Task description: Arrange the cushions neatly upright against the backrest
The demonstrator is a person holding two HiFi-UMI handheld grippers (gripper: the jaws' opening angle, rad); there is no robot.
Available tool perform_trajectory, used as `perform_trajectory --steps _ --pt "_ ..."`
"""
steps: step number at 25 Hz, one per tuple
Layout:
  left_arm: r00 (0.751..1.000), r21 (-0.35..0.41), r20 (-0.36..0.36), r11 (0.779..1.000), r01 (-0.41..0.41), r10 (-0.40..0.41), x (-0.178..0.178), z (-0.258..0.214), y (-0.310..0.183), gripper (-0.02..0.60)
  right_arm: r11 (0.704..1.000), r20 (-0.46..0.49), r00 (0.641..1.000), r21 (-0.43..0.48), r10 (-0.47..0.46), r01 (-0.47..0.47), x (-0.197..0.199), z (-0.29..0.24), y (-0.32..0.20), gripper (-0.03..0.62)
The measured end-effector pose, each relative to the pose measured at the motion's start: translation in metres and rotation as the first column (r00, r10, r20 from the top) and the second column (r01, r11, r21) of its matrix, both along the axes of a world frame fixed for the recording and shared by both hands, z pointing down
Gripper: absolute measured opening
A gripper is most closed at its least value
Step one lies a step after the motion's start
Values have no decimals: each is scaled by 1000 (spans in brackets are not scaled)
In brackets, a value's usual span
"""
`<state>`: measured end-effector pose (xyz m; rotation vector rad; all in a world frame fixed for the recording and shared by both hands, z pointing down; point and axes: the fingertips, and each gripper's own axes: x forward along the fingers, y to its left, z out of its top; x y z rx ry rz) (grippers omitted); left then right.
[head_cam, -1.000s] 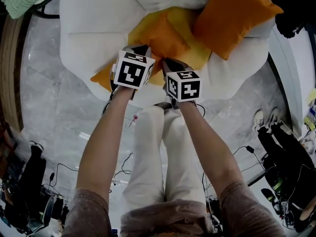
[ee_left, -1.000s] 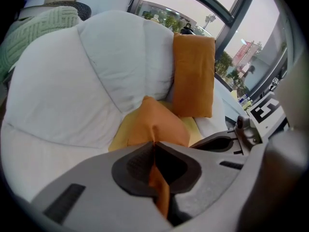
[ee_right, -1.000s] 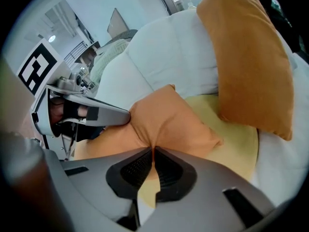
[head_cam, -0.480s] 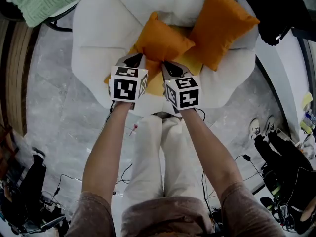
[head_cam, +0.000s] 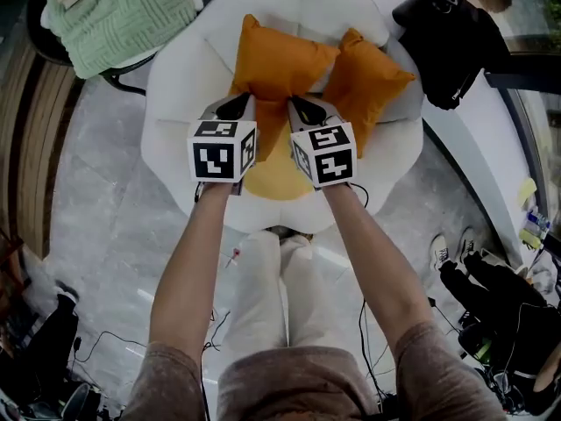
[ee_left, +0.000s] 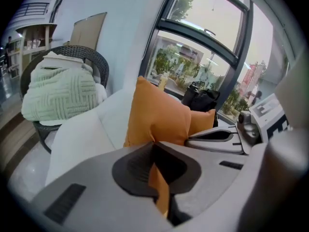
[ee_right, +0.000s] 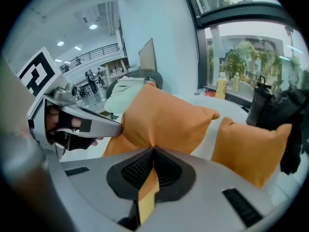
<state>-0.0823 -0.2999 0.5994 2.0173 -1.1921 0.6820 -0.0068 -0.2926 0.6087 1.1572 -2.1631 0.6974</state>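
The grey marble floor [head_cam: 96,226] lies nearest. On it a white armchair [head_cam: 175,86] holds a yellow cushion [head_cam: 272,178] flat on its seat. The left gripper [head_cam: 235,108] and right gripper [head_cam: 305,109] each pinch the lower edge of an orange cushion [head_cam: 276,64], upright before the backrest. A second orange cushion [head_cam: 368,82] leans just right. Far left, a green blanket [head_cam: 123,20] fills a wicker chair [ee_left: 99,64].

Left orange cushion [head_cam: 279,64] upright; right orange cushion [head_cam: 370,82] tilted beside.
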Motion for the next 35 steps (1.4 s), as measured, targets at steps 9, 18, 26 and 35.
perform_trajectory --steps 9,18,26,35 --pt "996 43 -50 996 80 -78 -4 15 -27 9 991 -84 993 100 -84 93 -4 8 -43 23" --pt "998 54 -42 997 59 -57 -9 75 -35 9 983 -103 989 137 -107 120 -16 62 -62 23" --pt "999 107 -34 994 25 -22 2 86 -38 12 985 -77 996 160 -55 67 -8 75 -68 25" --pt "999 84 20 996 -33 31 6 77 -27 55 992 -105 993 110 -50 61 5 65 -55 28"
